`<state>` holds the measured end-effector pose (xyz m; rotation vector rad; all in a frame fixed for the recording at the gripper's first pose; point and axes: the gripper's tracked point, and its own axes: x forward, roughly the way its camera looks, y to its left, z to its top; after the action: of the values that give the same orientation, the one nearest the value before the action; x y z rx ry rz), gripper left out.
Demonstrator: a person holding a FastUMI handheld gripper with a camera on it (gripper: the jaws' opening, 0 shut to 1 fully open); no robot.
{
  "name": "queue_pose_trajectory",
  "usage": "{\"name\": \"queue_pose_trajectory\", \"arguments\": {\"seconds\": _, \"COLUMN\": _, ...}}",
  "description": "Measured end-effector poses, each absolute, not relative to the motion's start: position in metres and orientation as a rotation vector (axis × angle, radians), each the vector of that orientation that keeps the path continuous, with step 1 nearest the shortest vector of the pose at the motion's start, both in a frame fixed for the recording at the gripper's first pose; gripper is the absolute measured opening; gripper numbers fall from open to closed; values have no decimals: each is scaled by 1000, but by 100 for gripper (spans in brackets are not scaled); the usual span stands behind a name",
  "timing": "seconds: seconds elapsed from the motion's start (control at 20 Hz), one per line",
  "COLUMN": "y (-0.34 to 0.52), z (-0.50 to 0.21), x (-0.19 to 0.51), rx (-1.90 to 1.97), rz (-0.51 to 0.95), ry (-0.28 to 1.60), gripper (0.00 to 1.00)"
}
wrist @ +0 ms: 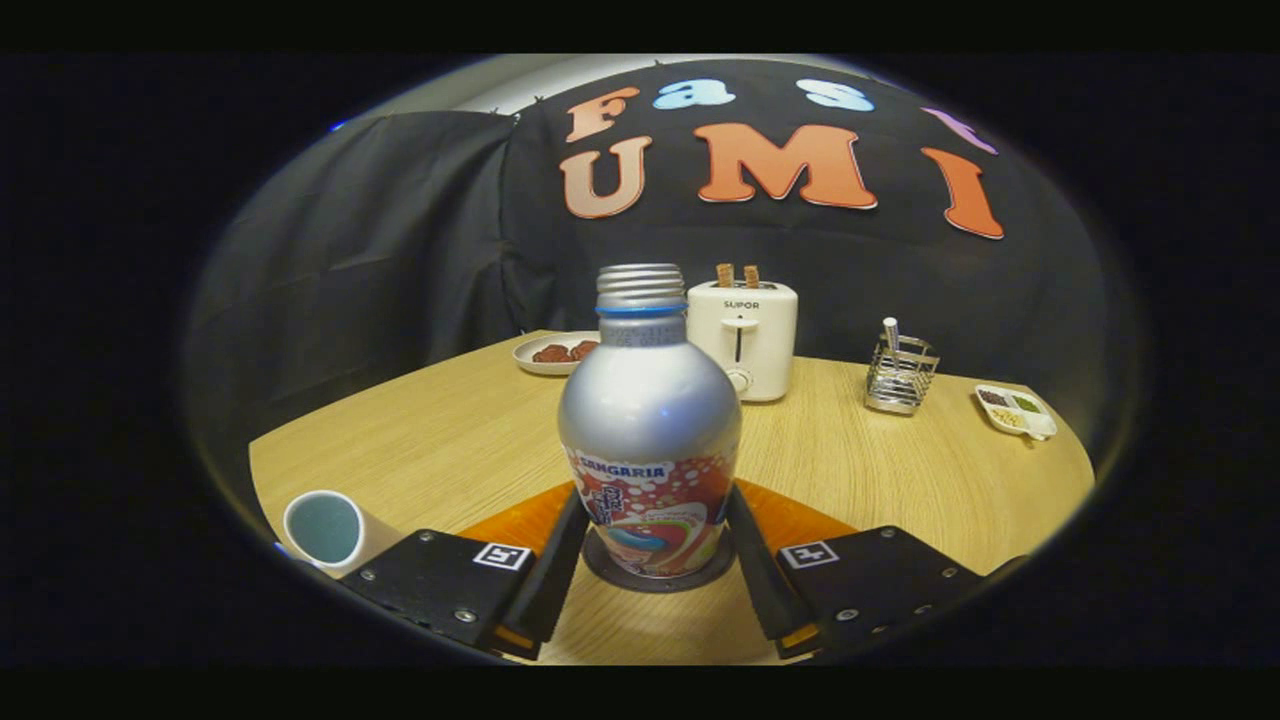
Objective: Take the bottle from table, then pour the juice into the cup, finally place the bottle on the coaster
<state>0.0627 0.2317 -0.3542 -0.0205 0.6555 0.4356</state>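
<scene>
A silver bottle (pixel 650 420) with a colourful printed label and an uncapped threaded neck stands upright on a dark round coaster (pixel 655 582). My gripper (pixel 654 492) has one finger against each side of the bottle's lower body, shut on it. The coaster lies on an orange mat (pixel 805 522) that shows behind both fingers. A white cup (pixel 328 530) with a teal inside stands on the table just left of the left finger.
The round wooden table (pixel 450 440) carries a white toaster (pixel 745 335) with toast behind the bottle. A plate of reddish food (pixel 553 353) is at the back left, and a wire caddy (pixel 900 375) and a small condiment dish (pixel 1015 410) at the right.
</scene>
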Motion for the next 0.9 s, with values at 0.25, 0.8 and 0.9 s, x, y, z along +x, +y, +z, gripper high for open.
{"name": "queue_pose_trajectory", "arguments": {"seconds": 0.25, "y": 233, "z": -357, "x": 51, "rx": -52, "rz": 450, "ry": 690, "gripper": 87}}
{"name": "queue_pose_trajectory", "arguments": {"seconds": 0.8, "y": 201, "z": -261, "x": 37, "rx": -14, "rz": 350, "ry": 468, "gripper": 98}}
{"name": "queue_pose_trajectory", "arguments": {"seconds": 0.9, "y": 188, "z": -236, "x": 32, "rx": -7, "rz": 313, "ry": 414, "gripper": 97}}
